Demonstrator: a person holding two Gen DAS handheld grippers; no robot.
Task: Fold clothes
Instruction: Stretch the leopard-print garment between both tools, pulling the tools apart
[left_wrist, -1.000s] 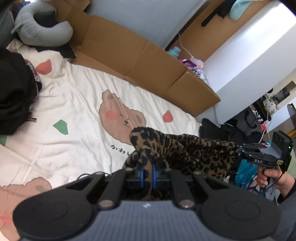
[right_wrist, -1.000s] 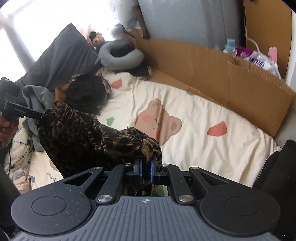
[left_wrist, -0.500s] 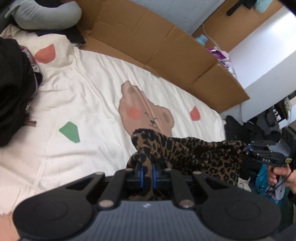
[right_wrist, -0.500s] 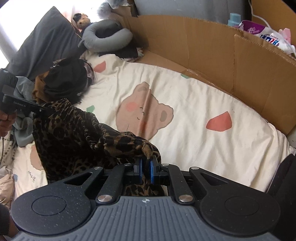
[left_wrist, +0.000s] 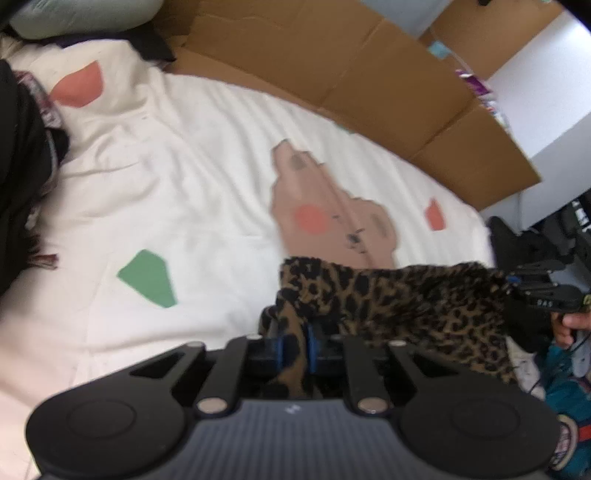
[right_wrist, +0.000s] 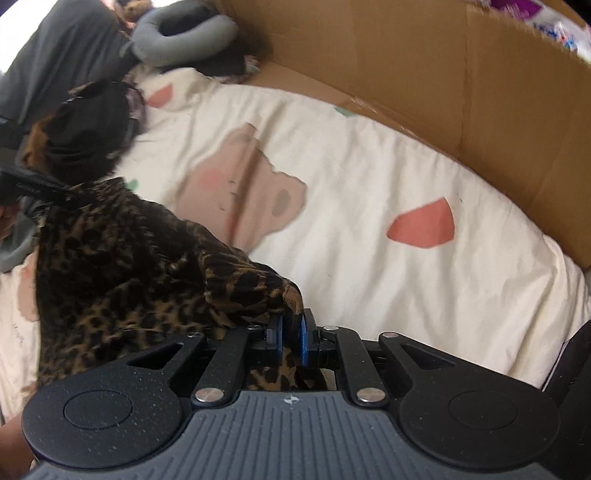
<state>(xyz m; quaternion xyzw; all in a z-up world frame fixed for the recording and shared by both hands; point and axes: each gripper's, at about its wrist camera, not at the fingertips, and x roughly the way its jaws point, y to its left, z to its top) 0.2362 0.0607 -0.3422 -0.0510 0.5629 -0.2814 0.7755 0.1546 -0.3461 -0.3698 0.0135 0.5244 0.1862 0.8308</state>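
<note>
Leopard-print fabric, the garment (left_wrist: 413, 299) under work, spans between both grippers above a cream bedsheet (left_wrist: 177, 192) printed with a brown bear (left_wrist: 332, 218) and small coloured shapes. The left gripper (left_wrist: 294, 345) has a bunched corner of the garment between its blue pads (left_wrist: 279, 349); its jaws have just been opening a little, but the cloth fills the gap and the pads press on it. The right gripper (right_wrist: 291, 338) clamps the opposite corner between its own blue pads (right_wrist: 303, 341), with its jaws likewise having just eased slightly apart and the cloth wedged between them. In the left wrist view the garment stretches to the right, where the far gripper and the fingers of the hand (left_wrist: 569, 325) on it are visible (this region is motion-blurred). In the right wrist view the garment hangs in loose folds to the left, its lower part draping down toward the sheet near the bed edge; whether it touches the sheet cannot be told. A flattened cardboard panel (right_wrist: 461, 92) stands along the far side of the bed. A dark clothes pile (right_wrist: 88, 125) lies on the sheet at the left, and a grey neck pillow (right_wrist: 184, 33) rests beyond it near the cardboard.
</note>
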